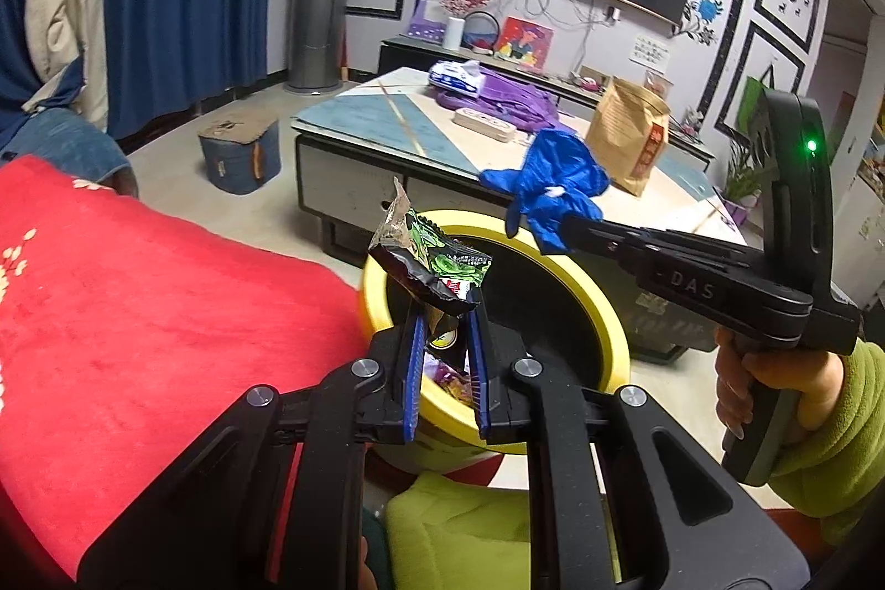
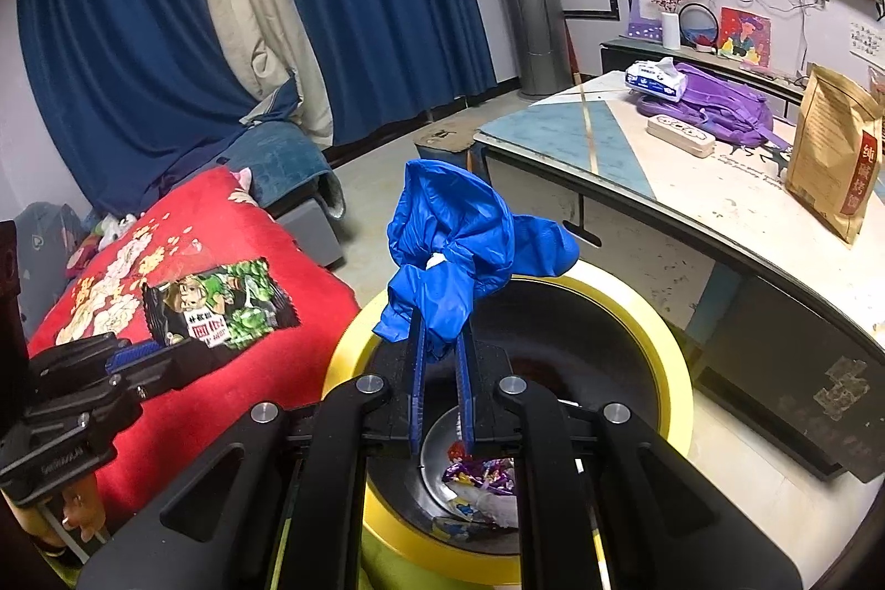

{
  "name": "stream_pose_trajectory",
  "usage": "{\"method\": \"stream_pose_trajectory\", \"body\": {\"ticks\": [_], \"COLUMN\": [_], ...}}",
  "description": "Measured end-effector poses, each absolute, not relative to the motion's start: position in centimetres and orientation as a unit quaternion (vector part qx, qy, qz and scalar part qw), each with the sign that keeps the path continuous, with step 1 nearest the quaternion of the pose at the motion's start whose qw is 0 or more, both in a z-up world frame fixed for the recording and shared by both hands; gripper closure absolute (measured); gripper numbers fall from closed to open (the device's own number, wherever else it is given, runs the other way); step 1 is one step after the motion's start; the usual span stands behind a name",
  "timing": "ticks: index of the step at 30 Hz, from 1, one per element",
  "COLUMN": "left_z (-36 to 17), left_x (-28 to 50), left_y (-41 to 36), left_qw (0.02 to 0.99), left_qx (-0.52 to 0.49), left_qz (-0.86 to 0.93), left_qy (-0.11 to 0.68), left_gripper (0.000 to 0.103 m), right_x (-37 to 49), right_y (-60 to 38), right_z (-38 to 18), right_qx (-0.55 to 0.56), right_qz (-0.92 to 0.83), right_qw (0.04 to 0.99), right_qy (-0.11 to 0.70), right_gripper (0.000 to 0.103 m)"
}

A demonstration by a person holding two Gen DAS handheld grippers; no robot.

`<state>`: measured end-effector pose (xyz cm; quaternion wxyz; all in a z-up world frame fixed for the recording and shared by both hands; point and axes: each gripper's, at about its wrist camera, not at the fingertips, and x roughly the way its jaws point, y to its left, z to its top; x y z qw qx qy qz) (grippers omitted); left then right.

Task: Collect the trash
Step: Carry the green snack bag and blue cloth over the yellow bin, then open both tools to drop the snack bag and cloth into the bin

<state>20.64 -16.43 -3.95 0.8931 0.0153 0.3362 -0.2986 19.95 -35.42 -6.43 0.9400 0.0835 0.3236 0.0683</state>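
My left gripper [image 1: 447, 313] is shut on a crumpled black and green snack wrapper [image 1: 431, 266], held over the near left rim of a yellow-rimmed black trash bin [image 1: 603, 308]. My right gripper [image 2: 441, 346] is shut on a bunched blue plastic glove [image 2: 459, 241] above the same trash bin [image 2: 636, 308]. In the left wrist view the right gripper [image 1: 564, 225] comes in from the right with the glove [image 1: 553, 186] over the bin's far rim. In the right wrist view the left gripper [image 2: 166, 346] holds the wrapper [image 2: 221, 308] to the left of the bin. Wrappers [image 2: 487, 479] lie at the bin's bottom.
A red blanket [image 1: 138, 313] covers a seat left of the bin. Beyond the bin stands a low table [image 2: 691, 192] with a brown paper bag [image 2: 835, 153], a purple backpack [image 2: 719, 109], a tissue pack [image 2: 655, 78] and a power strip [image 2: 680, 135]. A blue stool [image 1: 240, 153] sits on the floor.
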Motion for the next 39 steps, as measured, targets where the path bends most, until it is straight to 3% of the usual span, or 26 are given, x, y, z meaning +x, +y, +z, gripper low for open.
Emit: {"method": "stream_pose_trajectory", "body": {"ticks": [29, 34, 39], "left_z": [-7.7, -8.1, -8.1], "left_x": [22.9, 23.6, 23.5], "left_y": [-22.0, -22.1, -22.0], "left_qw": [0.858, 0.855, 0.856], "left_qx": [0.061, 0.057, 0.058], "left_qz": [-0.337, -0.337, -0.335], "left_qy": [0.384, 0.391, 0.39], "left_gripper": [0.093, 0.092, 0.078], "right_x": [21.1, 21.1, 20.9], "right_y": [-39.0, -39.5, -40.1], "right_z": [-9.2, -9.3, -9.3], "right_qx": [0.124, 0.13, 0.135], "right_qz": [0.044, 0.039, 0.03], "right_qw": [0.924, 0.922, 0.923], "right_qy": [0.36, 0.361, 0.359], "right_gripper": [0.092, 0.088, 0.079]}}
